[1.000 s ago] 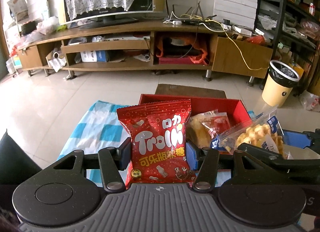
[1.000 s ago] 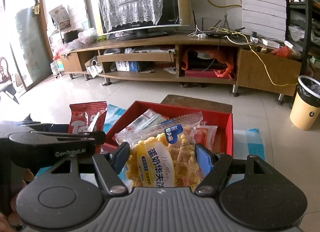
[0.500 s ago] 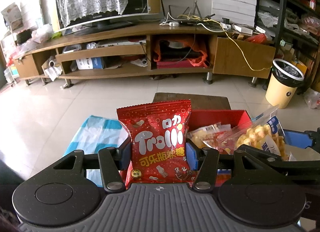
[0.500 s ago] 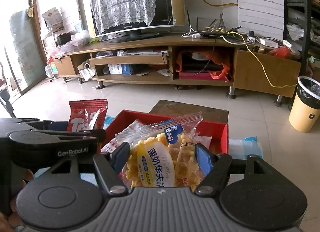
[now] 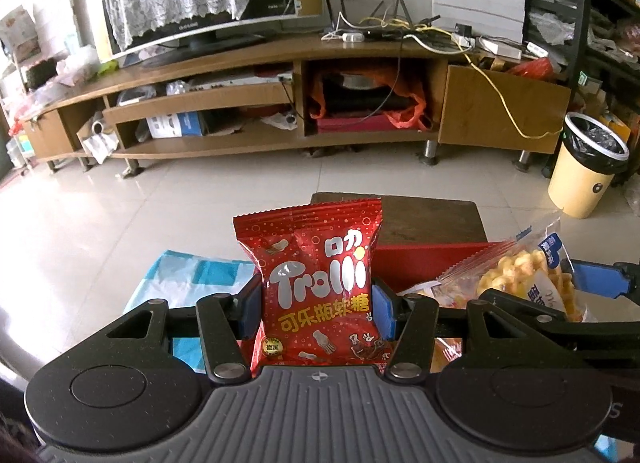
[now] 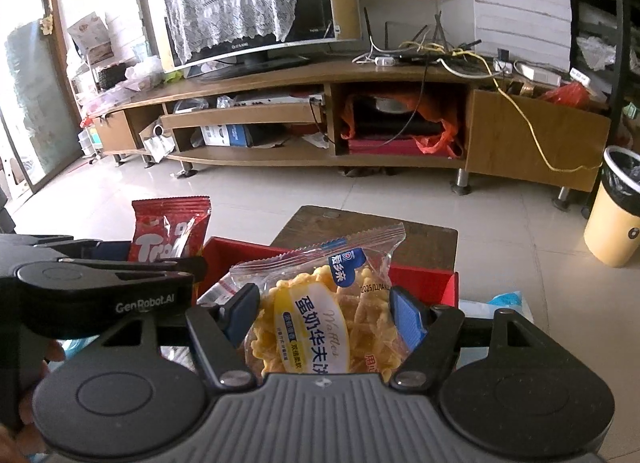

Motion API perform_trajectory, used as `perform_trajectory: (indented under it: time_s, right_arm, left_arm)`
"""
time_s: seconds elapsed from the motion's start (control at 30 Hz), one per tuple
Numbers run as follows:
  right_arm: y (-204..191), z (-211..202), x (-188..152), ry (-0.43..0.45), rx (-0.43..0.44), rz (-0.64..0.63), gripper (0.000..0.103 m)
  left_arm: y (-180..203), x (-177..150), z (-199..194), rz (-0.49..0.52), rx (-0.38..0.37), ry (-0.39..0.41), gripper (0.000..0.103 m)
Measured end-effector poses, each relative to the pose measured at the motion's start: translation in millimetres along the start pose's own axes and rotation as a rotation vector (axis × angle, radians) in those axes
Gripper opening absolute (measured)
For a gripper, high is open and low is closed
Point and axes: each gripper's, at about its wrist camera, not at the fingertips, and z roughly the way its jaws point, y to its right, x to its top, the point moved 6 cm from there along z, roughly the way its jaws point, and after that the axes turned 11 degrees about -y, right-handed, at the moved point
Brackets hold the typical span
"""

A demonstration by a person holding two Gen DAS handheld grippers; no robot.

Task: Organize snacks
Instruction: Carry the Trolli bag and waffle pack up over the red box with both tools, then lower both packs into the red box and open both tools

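Both lifted above the red cardboard box (image 5: 424, 263), left hand-held gripper (image 5: 318, 309) clamped on the red Trolli gummy packet (image 5: 316, 287), right hand-held gripper (image 6: 324, 317) clamped on the clear yellow waffle packet (image 6: 320, 323), next each wants placing neatly

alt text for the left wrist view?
The left gripper clamps an upright red Trolli candy bag. To its right, the right gripper holds a waffle packet before a red box.

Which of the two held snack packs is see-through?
The waffle pack in the right gripper: clear wrapper, yellow waffles visible. The Trolli bag in the left gripper is opaque red.
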Motion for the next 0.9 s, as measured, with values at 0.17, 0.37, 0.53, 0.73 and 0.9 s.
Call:
perform_trajectory:
  time_s: [0.17,0.37,0.53,0.73,0.9]
  right_arm:
    - [6,22,1,-0.026,0.002,0.014,0.067]
    - [12,48,-3,-0.069,-0.002,0.024,0.067]
    - [17,63,-3,-0.088,-0.002,0.039,0.067]
    - [21,75,-2,-0.105,-0.008,0.044,0.068]
    - [24,80,-2,-0.108,-0.025,0.041,0.068]
  left_arm:
    - [2,2,22,0.001,0.003,-0.035,0.062]
    - [1,-3,49,-0.007,-0.008,-0.096,0.062]
    - [2,-2,60,0.007,0.002,-0.105,0.062]
    - [4,-2,68,0.017,0.016,-0.114,0.066]
    - [3,-4,71,0.013,0.025,-0.116,0.075]
